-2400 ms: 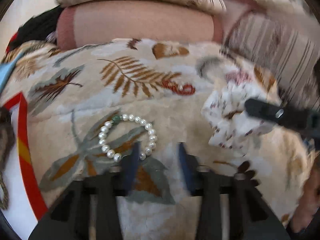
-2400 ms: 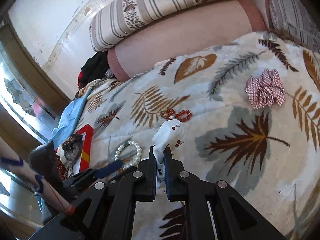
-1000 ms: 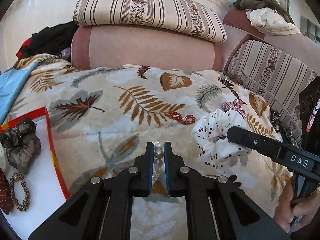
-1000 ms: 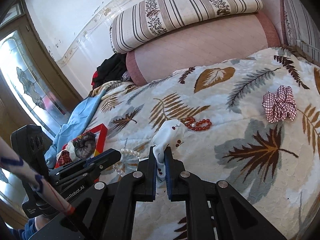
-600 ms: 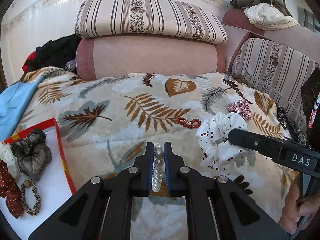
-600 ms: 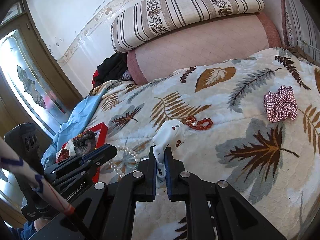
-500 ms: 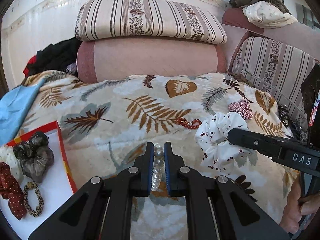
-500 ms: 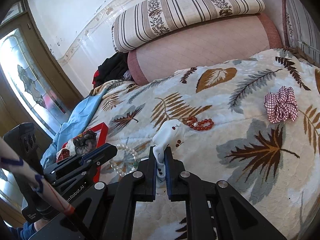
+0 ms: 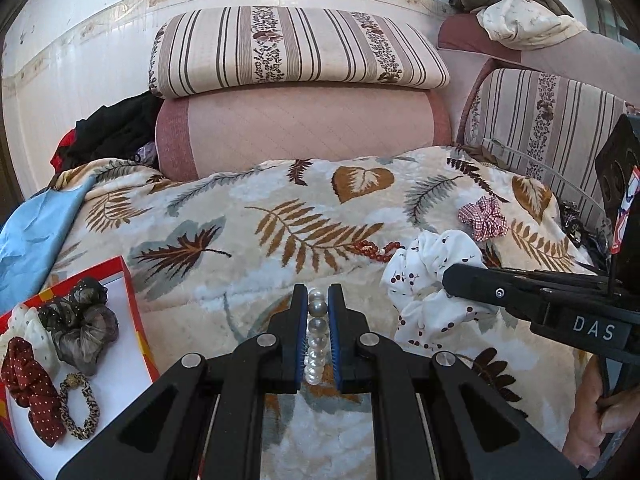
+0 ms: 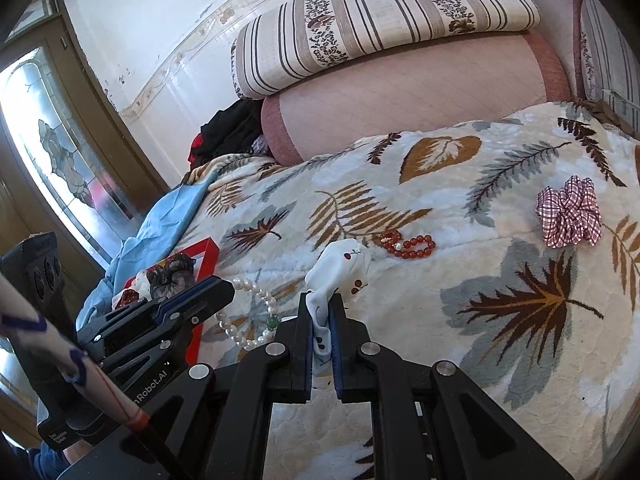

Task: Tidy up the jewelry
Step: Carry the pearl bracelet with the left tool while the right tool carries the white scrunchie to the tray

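Left black two-finger gripper (image 9: pixel 318 300): jaws clamped, blue-lined pads pinching white pearl bead bracelet (image 9: pixel 316 336) between them, bracelet strand hanging loose below, gripper angled down. Right black two-finger gripper (image 10: pixel 320 308): jaws clamped on edge of white fabric scrunchie with dark red dots (image 10: pixel 340 268), also angled down, sits right of left gripper, tips near each other. Person's bare hand (image 9: pixel 600 412) wrapped round right gripper handle, lower right of left wrist view

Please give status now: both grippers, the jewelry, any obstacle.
Left gripper shut on pearl bracelet. Right gripper shut on white scrunchie. Red bead bracelet loose on blanket. Red-rimmed box unobstructed.
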